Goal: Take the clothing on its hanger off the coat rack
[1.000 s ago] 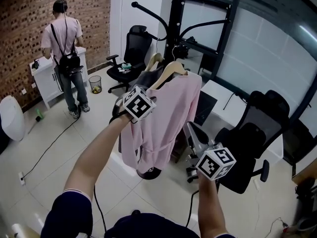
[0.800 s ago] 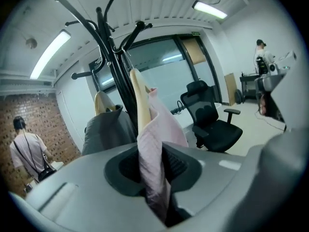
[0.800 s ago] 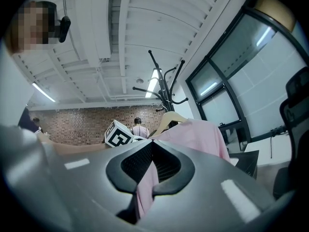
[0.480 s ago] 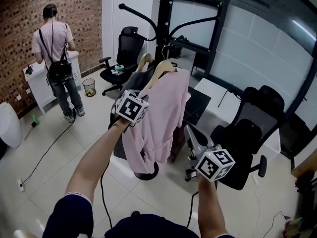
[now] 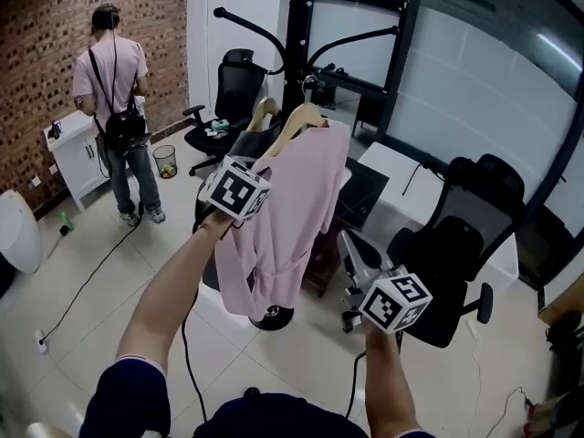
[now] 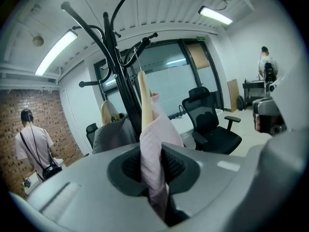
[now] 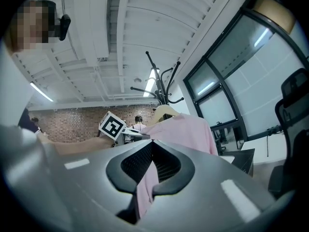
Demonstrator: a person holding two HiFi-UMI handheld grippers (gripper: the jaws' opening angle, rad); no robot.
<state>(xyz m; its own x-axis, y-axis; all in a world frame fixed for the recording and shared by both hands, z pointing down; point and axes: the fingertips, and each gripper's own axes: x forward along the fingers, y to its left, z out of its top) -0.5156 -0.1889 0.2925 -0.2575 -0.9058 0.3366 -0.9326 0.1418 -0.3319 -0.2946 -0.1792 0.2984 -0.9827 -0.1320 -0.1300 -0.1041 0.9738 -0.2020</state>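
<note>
Pink clothing (image 5: 292,208) hangs on a wooden hanger (image 5: 294,121) from an arm of the black coat rack (image 5: 297,26), at the far middle of the head view. A grey garment (image 5: 251,144) hangs just to its left. The left gripper (image 5: 258,201) reaches in at the garment's left shoulder. The right gripper (image 5: 351,243) sits lower, at the near right by the garment's right edge. A person (image 5: 117,108) stands well apart at the far left, facing away.

In the left gripper view the jaws have just been closing and now stand narrow, pinching a fold of the pink fabric. The hanger's wooden arm rises straight above them (whether wood is also inside the grip cannot be told). At the top of the view the wire hook sits over a rack arm.

In the right gripper view the jaws meet at their tips, with a strip of pink cloth caught between them. The garment's shoulder and the hanger lie beyond.

Both grips look made, so the step in hand appears to be the lift-off itself. The next move likely calls for raising the left gripper until the hook clears the arm's upturned end. Then both would draw toward the near side, the right gripper keeping the cloth away from the grey garment.
</note>
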